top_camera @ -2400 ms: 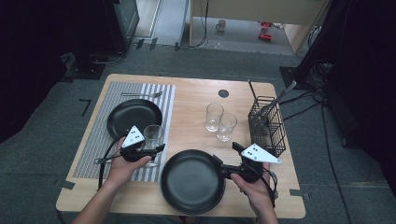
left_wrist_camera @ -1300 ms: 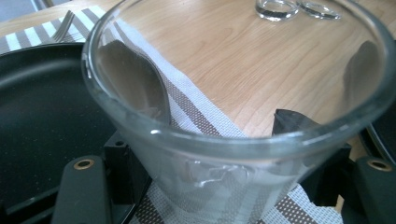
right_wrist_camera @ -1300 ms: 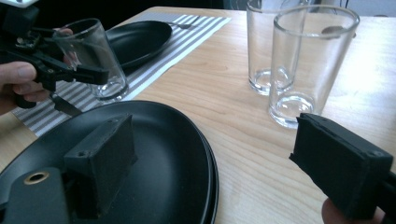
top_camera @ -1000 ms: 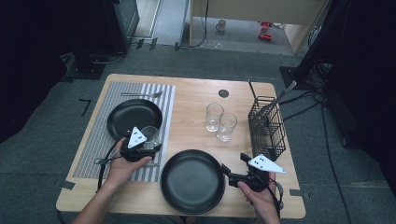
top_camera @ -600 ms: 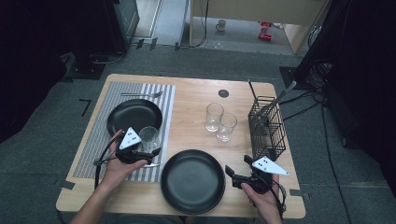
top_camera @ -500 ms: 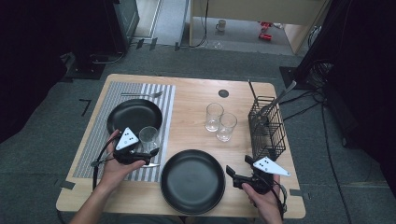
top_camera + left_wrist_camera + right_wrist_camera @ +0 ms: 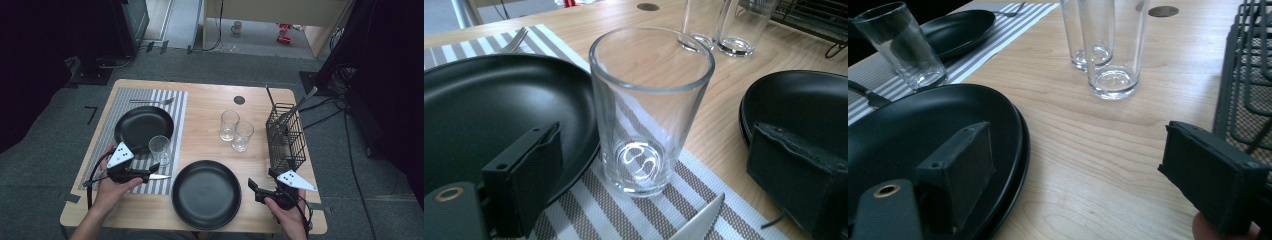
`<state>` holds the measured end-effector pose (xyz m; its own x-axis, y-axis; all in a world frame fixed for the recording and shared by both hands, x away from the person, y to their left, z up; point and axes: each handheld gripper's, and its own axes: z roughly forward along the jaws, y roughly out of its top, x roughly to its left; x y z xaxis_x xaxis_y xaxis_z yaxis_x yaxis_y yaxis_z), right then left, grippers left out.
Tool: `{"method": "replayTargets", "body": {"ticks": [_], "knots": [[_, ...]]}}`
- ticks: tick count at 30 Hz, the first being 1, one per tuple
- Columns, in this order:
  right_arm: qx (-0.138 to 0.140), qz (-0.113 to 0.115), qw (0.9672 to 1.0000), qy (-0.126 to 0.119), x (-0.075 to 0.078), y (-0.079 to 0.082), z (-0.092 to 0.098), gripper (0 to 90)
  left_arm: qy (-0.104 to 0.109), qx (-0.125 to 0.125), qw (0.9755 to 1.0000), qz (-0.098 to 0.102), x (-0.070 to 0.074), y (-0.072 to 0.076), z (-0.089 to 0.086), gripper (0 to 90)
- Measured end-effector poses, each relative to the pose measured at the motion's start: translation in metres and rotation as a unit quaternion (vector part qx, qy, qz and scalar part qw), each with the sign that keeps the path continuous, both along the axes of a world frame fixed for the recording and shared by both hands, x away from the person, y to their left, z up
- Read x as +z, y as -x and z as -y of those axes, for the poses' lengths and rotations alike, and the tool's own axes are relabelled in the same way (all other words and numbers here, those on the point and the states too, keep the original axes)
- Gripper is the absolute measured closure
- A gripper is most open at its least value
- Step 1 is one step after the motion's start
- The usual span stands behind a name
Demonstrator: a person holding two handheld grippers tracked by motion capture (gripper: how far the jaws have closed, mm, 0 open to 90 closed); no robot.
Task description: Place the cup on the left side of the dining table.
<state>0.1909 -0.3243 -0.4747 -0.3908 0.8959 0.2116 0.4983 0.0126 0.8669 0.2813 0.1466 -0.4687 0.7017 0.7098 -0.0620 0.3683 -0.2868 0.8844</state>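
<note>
Glass (image 7: pixel 160 149) stood upright on the striped placemat (image 7: pixel 102 131), at about 4 o'clock of the far black plate (image 7: pixel 143 127) and just beside its rim; in the left gripper view the glass (image 7: pixel 650 107) sat between the left gripper's fingers (image 7: pixel 526 185) without either pad touching it.

Largest of all was the room: a grey carpeted floor (image 7: pixel 55 145) ran round the tabletop (image 7: pixel 210 107), dark equipment stood at 10 o'clock and 2 o'clock, and cables lay on the floor at 3 o'clock. The tabletop was pale wood with a small round dark disc (image 7: pixel 239 100) near its far edge. The placemat covered its 9 o'clock portion, with a fork (image 7: pixel 152 101) lying on its far end.

A near black plate (image 7: pixel 206 194) lay at 6 o'clock on the bare wood. A black wire basket (image 7: pixel 285 136) stood at 3 o'clock. Two more glasses (image 7: pixel 236 131) stood touching near the centre.

The left gripper (image 7: pixel 150 174), at 8 o'clock, had just been opening its fingers, which stood apart with a knife (image 7: pixel 160 177) lying just under them. The right gripper (image 7: pixel 256 189), at 5 o'clock, held its fingers apart and empty, beside the near plate's rim.
</note>
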Motion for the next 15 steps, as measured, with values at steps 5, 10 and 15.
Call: {"method": "replayTargets", "body": {"ticks": [5, 10, 15], "knots": [[-0.007, 0.000, 1.0000, 0.003, 0.001, 0.001, 0.005, 13.0, 0.001, 0.007, 1.0000, -0.001, 0.001, 0.006, -0.008, 8.8], [-0.013, -0.001, 0.9999, 0.006, 0.000, 0.004, 0.010, 13.0, 0.000, 0.015, 0.9999, -0.005, -0.002, 0.010, -0.017, 8.8], [-0.021, -0.004, 0.9997, 0.010, -0.003, 0.006, 0.017, 13.0, -0.002, 0.025, 0.9996, -0.009, -0.004, 0.014, -0.027, 8.8]]}}
